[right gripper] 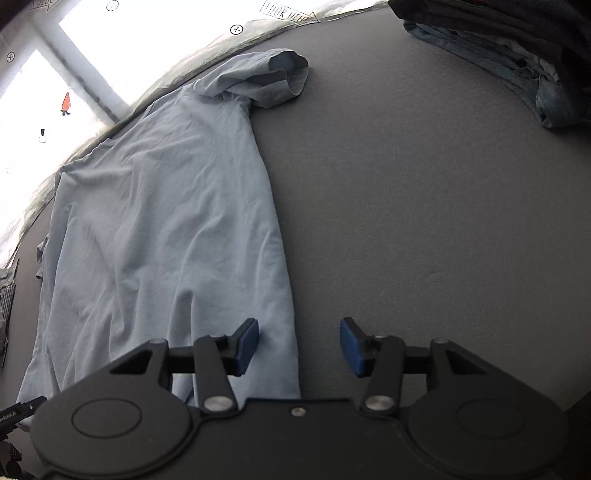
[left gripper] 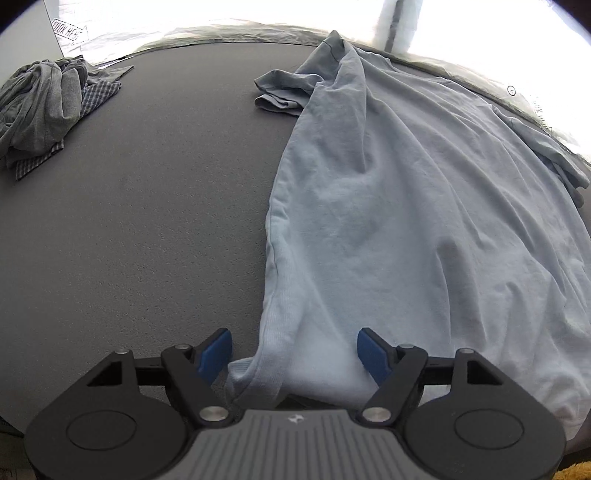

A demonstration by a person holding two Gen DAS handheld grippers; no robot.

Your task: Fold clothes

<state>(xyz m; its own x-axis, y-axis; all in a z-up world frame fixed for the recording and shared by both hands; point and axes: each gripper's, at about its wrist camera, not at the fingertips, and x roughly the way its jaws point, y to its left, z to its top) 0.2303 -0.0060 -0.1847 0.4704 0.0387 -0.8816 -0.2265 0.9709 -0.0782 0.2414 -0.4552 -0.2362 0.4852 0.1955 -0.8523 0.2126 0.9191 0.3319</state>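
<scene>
A crumpled light-blue cotton T-shirt (left gripper: 406, 206) lies spread lengthwise on the dark grey felt worktop (left gripper: 147, 221), collar toward its far edge, ready for folding. The left gripper (left gripper: 294, 352) and right gripper (right gripper: 299, 345) straddle its hem corners near the worktop's near edge, jaws apart, gripping nothing.

one light-blue T-shirt (left gripper: 406, 206), two clothes piles (left gripper: 40, 110)

Dark grey table (left gripper: 147, 221), fine-grained matte top, fills most of both views. Far edge backed by crinkled translucent sheeting (right gripper: 207, 55) printed with small marks and a "LOOK HERE" arrow sign (left gripper: 70, 31). Behind it, bright overexposed window panes (right gripper: 33, 110) split by a pale frame bar (right gripper: 85, 70); daylight strong, washing out detail
</scene>
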